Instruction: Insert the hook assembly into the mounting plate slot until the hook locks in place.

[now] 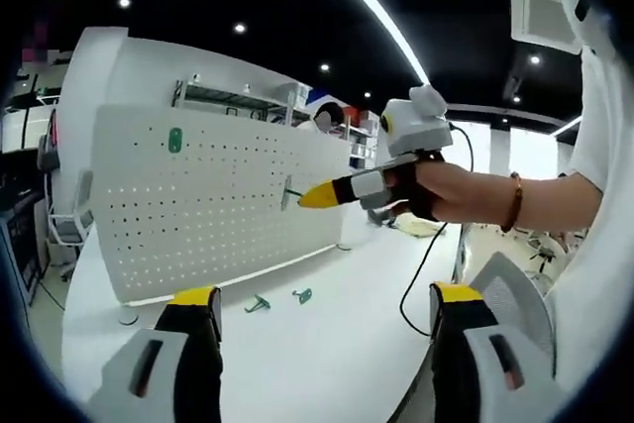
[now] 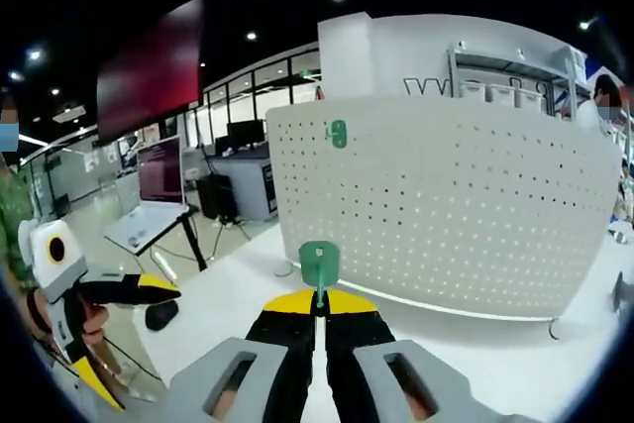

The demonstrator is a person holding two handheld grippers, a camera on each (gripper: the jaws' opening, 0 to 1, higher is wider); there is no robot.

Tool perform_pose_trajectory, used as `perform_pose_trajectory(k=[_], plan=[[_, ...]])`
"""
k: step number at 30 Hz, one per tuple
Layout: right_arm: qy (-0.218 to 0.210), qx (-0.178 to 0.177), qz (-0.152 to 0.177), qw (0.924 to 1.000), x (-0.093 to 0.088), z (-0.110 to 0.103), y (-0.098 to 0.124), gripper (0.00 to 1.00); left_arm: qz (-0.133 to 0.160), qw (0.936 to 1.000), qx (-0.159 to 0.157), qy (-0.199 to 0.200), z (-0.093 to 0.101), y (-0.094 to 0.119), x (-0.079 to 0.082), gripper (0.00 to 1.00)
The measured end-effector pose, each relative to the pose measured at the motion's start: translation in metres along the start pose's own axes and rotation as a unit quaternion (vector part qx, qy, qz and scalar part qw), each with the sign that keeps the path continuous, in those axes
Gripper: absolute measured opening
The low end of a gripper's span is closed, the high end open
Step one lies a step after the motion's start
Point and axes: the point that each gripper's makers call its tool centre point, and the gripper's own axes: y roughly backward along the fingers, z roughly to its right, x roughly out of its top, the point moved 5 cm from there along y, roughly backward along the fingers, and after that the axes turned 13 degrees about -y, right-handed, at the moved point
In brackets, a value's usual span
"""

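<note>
The right claw (image 2: 319, 316) is clenched on a green hook (image 2: 319, 263), held near the white pegboard (image 2: 446, 215), not yet inserted. One hook (image 2: 339, 133) already hangs high on it. The left claw (image 1: 322, 309) hangs released over the desk (image 1: 327, 344), where two spare hooks (image 1: 258, 304) lie.

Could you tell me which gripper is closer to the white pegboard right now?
Right. The right gripper holds a green hook at the pegboard; the left gripper, open, hangs back over the table.

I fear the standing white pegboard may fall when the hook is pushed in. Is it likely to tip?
The pegboard probably tips easily: it looks thin and stands upright on small feet. The right gripper, pinching the green hook, should likely push gently.
</note>
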Motion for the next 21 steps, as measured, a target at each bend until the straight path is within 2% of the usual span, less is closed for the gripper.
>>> perform_pose_trajectory(k=[7, 21], plan=[[-0.011, -0.018, 0.002, 0.9998, 0.009, 0.003, -0.009, 0.01, 0.004, 1.0, 0.003, -0.002, -0.005, 0.002, -0.001, 0.89], [-0.012, -0.028, 0.02, 0.9993, 0.042, 0.003, -0.028, 0.01, 0.005, 0.9999, -0.008, -0.013, -0.002, 0.0, -0.003, 0.92]])
